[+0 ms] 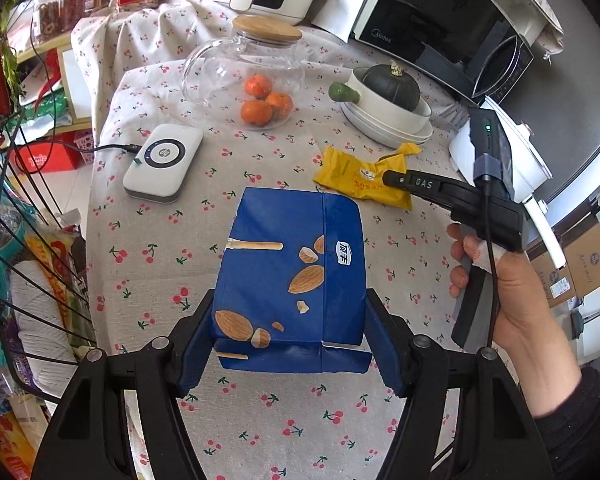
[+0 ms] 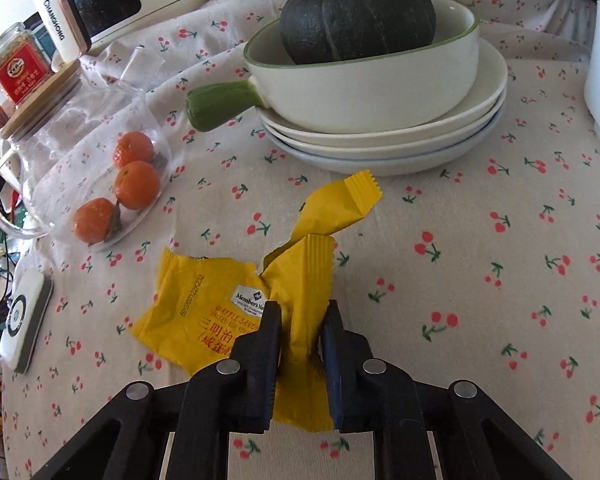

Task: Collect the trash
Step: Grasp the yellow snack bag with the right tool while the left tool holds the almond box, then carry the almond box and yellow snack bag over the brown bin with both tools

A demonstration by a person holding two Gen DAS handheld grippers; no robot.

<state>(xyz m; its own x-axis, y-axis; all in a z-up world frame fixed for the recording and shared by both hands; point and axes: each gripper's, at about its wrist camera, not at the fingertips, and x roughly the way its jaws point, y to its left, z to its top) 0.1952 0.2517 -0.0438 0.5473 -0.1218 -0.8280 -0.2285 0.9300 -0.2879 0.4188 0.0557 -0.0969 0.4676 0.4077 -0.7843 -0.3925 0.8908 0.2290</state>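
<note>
My left gripper (image 1: 288, 312) is shut on a blue snack box (image 1: 292, 276) printed with almonds and holds it above the cherry-print tablecloth (image 1: 160, 272). My right gripper (image 2: 302, 314) is closed on a crumpled yellow snack wrapper (image 2: 220, 308) that lies on the cloth; the wrapper is pinched between its fingers. In the left wrist view the right gripper (image 1: 392, 179) shows at the right, its tip over the same yellow wrapper (image 1: 356, 176).
A glass jug (image 1: 244, 68) holding tangerines (image 2: 136, 184) stands at the back. A white handled bowl with a dark green pumpkin (image 2: 356, 12) sits on stacked plates (image 2: 384, 136). A white charger puck (image 1: 164, 160), a microwave (image 1: 448, 20) and a wire basket (image 1: 4, 200) surround the table.
</note>
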